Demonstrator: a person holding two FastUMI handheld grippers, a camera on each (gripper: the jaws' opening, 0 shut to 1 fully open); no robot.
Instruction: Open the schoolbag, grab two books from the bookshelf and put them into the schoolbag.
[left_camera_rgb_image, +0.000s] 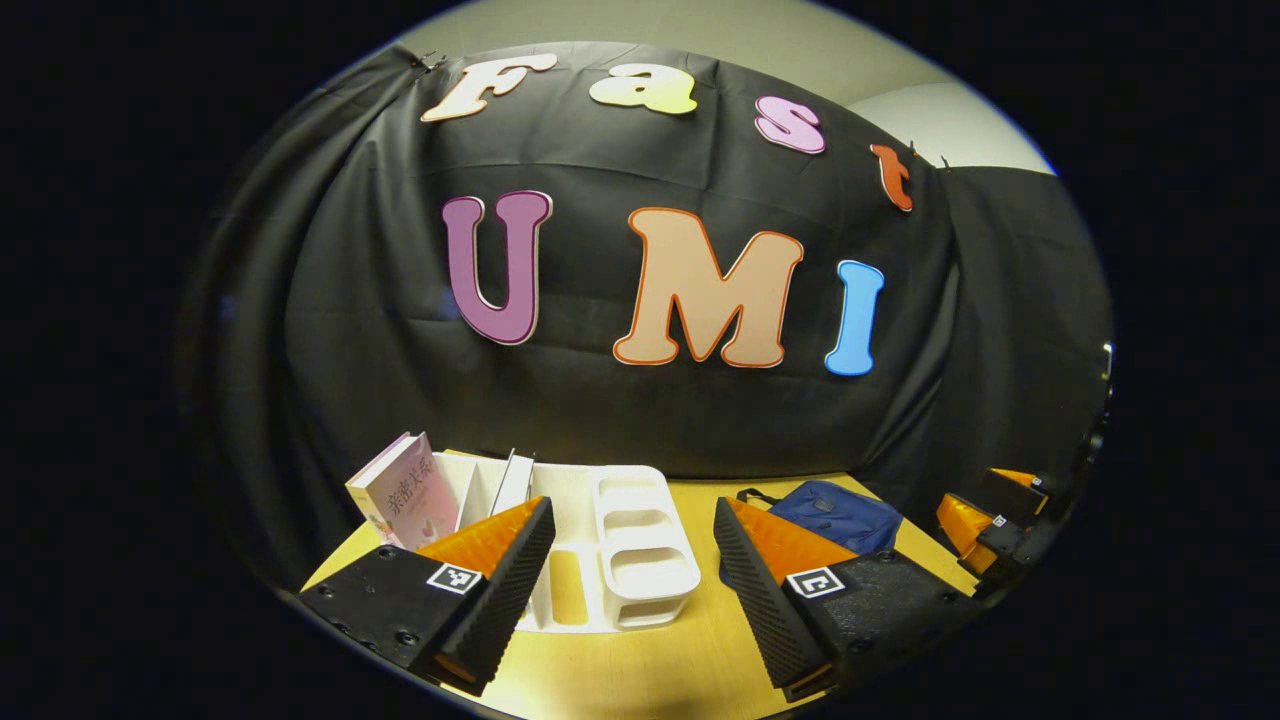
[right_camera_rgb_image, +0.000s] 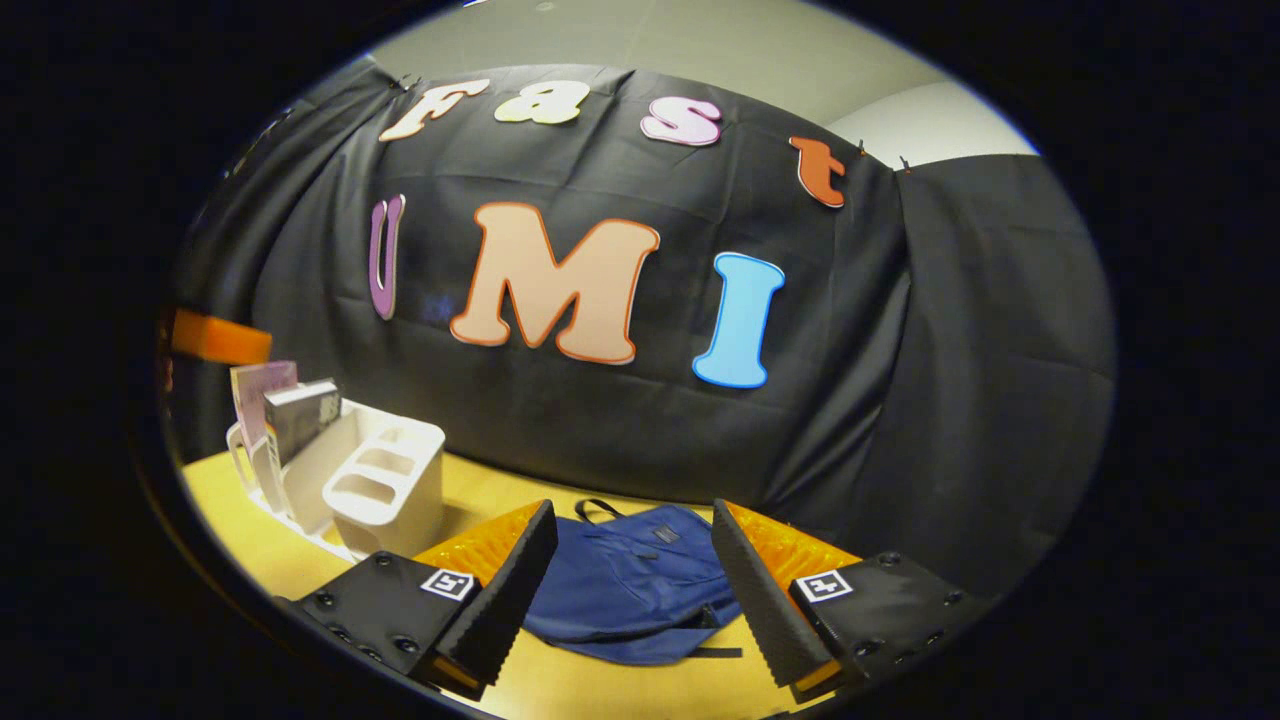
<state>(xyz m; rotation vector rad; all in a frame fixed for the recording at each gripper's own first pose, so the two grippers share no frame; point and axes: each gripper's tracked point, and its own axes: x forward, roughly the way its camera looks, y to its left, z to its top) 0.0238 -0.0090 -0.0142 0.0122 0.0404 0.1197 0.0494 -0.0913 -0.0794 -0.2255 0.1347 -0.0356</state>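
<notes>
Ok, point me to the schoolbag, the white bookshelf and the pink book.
schoolbag (right_camera_rgb_image: 625, 585): right gripper view, on the blue front panel.
white bookshelf (left_camera_rgb_image: 640, 545): left gripper view, on the near end with the oval openings.
pink book (left_camera_rgb_image: 405, 495): left gripper view, on its front cover.

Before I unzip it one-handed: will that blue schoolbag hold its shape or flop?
Probably floppy: the schoolbag lies slumped flat on the table, its cloth creased. Likely light, looking unfilled, so it may slide when tugged.
</notes>
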